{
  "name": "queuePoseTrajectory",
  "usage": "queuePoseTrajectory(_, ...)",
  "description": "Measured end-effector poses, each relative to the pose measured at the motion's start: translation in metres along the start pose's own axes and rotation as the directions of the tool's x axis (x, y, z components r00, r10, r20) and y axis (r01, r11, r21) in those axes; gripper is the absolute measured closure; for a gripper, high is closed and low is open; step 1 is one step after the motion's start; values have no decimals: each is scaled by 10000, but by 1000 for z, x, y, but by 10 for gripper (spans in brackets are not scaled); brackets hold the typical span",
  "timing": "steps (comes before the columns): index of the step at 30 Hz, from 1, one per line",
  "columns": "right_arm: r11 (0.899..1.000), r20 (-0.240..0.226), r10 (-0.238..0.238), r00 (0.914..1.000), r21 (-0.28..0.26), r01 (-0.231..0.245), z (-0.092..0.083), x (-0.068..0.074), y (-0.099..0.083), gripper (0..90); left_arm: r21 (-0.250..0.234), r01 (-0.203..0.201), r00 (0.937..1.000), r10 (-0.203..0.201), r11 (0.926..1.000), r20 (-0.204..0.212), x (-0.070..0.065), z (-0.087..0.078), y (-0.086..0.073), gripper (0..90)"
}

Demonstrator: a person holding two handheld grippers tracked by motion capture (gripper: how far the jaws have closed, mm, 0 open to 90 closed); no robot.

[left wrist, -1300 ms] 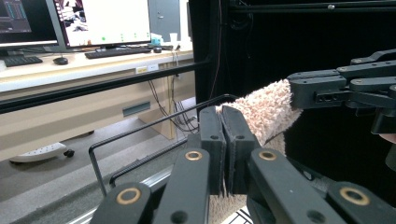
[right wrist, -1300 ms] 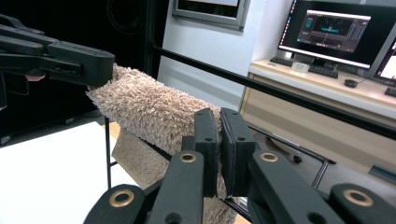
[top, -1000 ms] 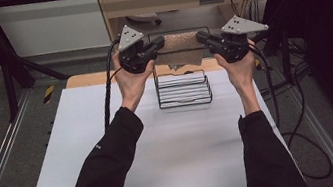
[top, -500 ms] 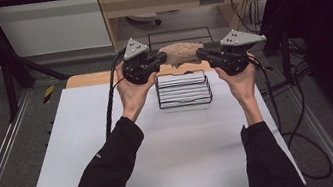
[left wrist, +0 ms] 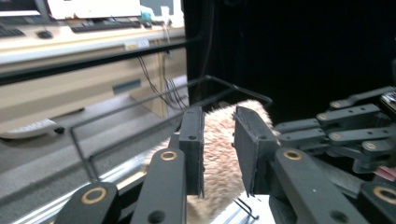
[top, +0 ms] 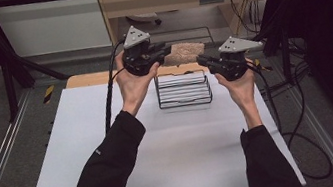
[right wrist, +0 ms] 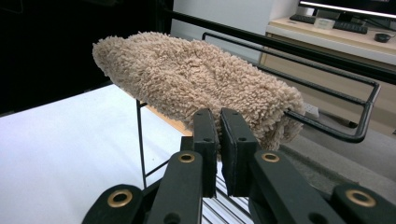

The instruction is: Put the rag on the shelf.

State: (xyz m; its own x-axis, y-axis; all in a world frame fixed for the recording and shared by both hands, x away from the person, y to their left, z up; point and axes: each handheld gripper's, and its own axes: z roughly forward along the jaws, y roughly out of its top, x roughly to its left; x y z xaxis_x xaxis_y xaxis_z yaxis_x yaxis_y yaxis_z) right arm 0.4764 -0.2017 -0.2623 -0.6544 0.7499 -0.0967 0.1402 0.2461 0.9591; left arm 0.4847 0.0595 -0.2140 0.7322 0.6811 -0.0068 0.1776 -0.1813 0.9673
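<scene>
Since a second ago my right gripper (top: 202, 61) has sunk lower beside the wire rack (top: 184, 90), and the left gripper (top: 167, 49) has let its jaws start spreading. Now, in the left gripper view, I see the left gripper (left wrist: 219, 154) with a clear gap between its pads and the beige fluffy cloth (left wrist: 219, 140) sitting in that gap; the pads look loosened off the pile. In the right gripper view my right gripper (right wrist: 218, 154) has its jaws pressed almost together, tips right at the near edge of the fluffy cloth (right wrist: 196, 79); I cannot tell whether a pinch of pile is caught between them. The cloth (top: 183, 53) is draped over the top rail of the rack (right wrist: 327, 126), above the far edge of the white table (top: 112, 147), stretched between my two grippers. The rack stands on the table near the middle of its far edge.
</scene>
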Motion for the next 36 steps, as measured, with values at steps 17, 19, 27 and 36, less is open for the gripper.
queuePoseTrajectory(17,9978,-261,636,9976,186,-631,4,4,1,846,1520,-39,9999,60,9884,-136,9,31,-42,889)
queuePoseTrajectory(19,9958,102,781,9969,481,-785,9,2,-4,875,1483,-110,9998,133,9889,-144,9,31,-43,890)
queuePoseTrajectory(27,9910,433,1205,9918,533,-1227,14,-3,-13,875,1420,-88,9999,107,9898,-127,12,33,-47,879)
queuePoseTrajectory(36,9919,206,1244,9920,233,-1249,0,1,-6,774,1490,-108,9999,102,9888,42,8,20,-41,741)
